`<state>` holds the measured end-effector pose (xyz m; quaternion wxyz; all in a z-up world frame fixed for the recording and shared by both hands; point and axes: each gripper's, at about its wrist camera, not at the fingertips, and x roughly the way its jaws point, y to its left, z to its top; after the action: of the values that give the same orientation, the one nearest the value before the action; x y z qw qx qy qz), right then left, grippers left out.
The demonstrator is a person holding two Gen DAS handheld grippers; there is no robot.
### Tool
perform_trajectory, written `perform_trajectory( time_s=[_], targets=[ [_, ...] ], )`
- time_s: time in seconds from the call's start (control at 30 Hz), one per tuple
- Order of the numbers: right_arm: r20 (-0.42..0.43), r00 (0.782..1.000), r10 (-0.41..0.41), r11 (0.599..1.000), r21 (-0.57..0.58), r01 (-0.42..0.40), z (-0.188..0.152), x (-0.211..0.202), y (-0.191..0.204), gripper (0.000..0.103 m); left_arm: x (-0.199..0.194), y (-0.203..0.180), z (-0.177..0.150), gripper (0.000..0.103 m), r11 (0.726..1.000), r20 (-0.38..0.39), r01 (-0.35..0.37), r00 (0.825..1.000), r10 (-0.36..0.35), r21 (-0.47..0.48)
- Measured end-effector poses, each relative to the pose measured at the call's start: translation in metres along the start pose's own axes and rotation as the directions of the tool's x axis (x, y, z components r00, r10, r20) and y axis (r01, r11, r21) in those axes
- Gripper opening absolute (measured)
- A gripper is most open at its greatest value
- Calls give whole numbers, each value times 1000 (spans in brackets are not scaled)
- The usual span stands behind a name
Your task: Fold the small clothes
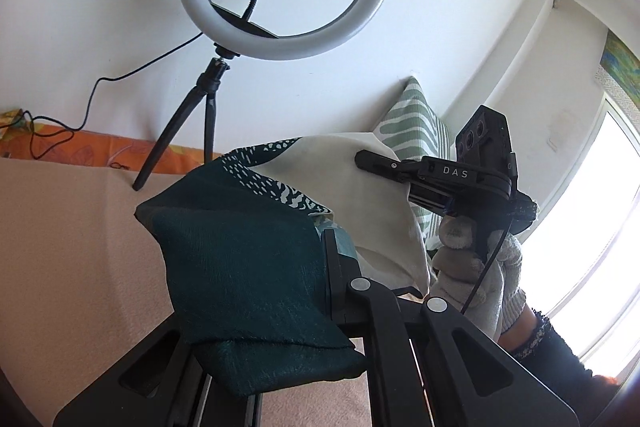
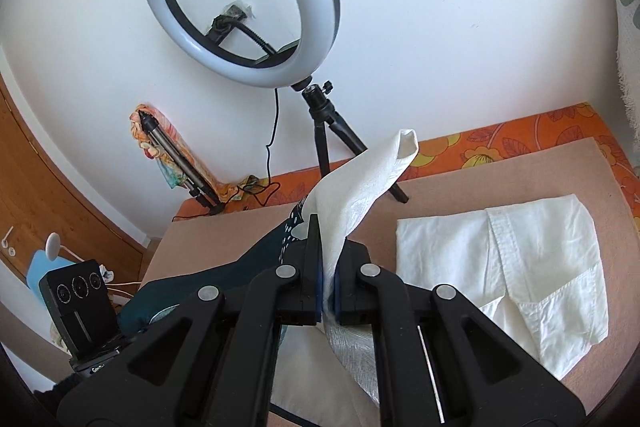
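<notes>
Dark-green-and-white patterned cloth (image 1: 248,267) pinched by right gripper (image 2: 327,267); left gripper (image 1: 340,267) apparently clamps its green end.

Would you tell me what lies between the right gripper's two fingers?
In the right wrist view, the right gripper pinches the white part of the teal-and-white garment between its fingers; nothing else sits there.

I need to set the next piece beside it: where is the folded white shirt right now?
In the right wrist view, the folded white shirt lies flat on the beige mat, to the right of the right tongs and in front of the orange floral cloth.
</notes>
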<state>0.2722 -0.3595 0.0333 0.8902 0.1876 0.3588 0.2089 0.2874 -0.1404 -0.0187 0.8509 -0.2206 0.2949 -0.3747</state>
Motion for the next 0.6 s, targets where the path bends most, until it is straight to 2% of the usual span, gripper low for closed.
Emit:
perform_trajectory(
  time_s=[0.33, 0.47, 0.6],
  targets=[
    [53, 996, -69, 998, 19, 68, 27, -30, -76, 5, 72, -42, 4, 4, 994, -6, 43, 999, -43, 96],
    [42, 997, -70, 997, 43, 68, 27, -28, -107, 5, 97, -40, -6, 4, 997, -34, 41, 999, -39, 71],
    [8, 999, -32, 995, 97, 31, 17, -16, -140, 5, 112, -35, -27, 4, 999, -78, 37, 996, -34, 39]
  ],
)
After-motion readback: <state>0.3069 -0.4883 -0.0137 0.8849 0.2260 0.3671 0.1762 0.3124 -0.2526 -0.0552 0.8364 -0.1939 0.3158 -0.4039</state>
